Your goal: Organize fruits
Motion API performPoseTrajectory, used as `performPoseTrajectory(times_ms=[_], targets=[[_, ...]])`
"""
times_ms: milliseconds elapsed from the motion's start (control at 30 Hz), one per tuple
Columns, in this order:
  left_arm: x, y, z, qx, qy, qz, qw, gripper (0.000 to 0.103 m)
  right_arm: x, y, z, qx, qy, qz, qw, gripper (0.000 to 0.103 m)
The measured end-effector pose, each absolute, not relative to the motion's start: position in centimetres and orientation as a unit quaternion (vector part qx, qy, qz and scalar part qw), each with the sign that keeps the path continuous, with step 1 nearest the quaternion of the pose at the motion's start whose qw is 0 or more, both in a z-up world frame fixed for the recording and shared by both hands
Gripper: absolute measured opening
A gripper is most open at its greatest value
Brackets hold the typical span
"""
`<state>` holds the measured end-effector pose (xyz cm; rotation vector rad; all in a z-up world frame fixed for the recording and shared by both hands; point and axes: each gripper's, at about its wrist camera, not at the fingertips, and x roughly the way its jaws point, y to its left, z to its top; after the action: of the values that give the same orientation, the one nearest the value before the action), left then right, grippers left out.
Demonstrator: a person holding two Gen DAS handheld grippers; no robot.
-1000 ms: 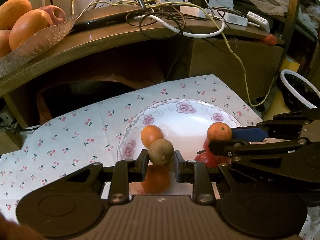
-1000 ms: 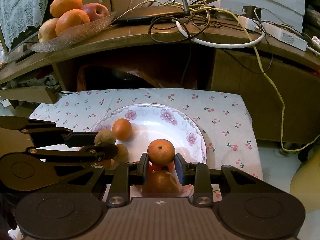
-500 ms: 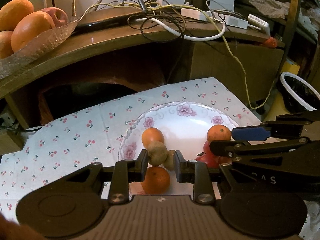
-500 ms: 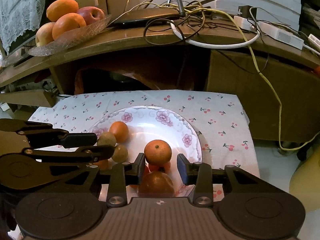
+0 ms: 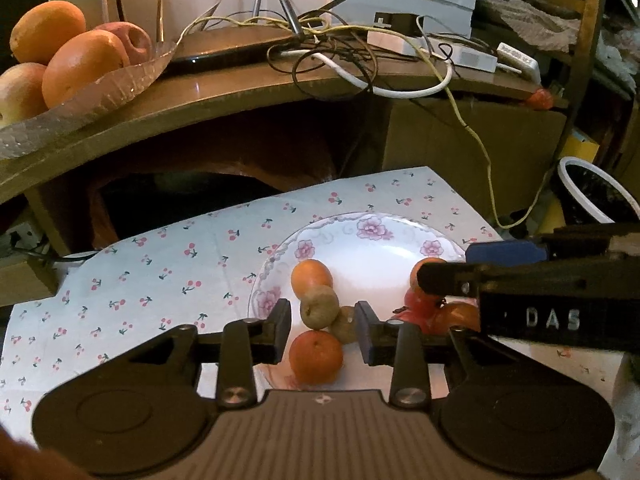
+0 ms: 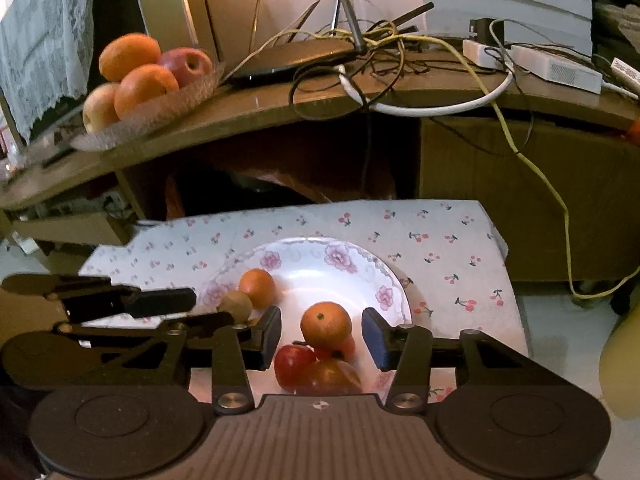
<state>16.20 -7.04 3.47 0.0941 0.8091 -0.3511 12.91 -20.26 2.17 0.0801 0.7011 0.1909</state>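
Observation:
A white floral plate lies on a cherry-print cloth. On its left side lie two oranges and two brown kiwis. On its right side lie an orange and red fruits. My left gripper is open and empty, above the kiwis. My right gripper is open and empty, around the orange without touching it. Each gripper shows in the other's view.
A wooden shelf overhangs behind the cloth. It carries a glass dish of oranges and apples, a tangle of cables and white adapters. A white-rimmed dark bowl stands at the far right.
Both grippers have opened. The left let go of a kiwi, which now lies on the plate. The right let go of the orange, which rests on the red fruits. Both drew back.

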Motion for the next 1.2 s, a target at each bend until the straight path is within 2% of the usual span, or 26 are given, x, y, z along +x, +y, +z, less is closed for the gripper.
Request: performPoseTrajectory(times_ms=[333,700,900,1067,1200], targets=[[13.4,-6.0,4.6,0.036,0.383,-0.152,0.911,0.048,10.8,-20.8,3.8,0.060,0.328,0.078,0.939,0.048],[8.7,-5.0,4.4,0.031,0.394,-0.117,0.911,0.067,5.2,-19.7,3.4,0.040,0.339,0.054,0.938,0.051],[5.6,-5.2,4.3,0.041,0.394,-0.104,0.912,0.081,2.2,-19.0,2.9,0.047,0.349,0.049,0.935,0.052],[3.5,-4.9,4.8,0.042,0.384,-0.089,0.918,0.098,-0.1,-18.6,2.2,0.047,0.360,0.045,0.931,0.053],[2.3,-4.6,5.1,0.039,0.378,-0.081,0.921,0.103,-1.8,-18.5,2.0,0.050,0.359,0.040,0.931,0.053]])
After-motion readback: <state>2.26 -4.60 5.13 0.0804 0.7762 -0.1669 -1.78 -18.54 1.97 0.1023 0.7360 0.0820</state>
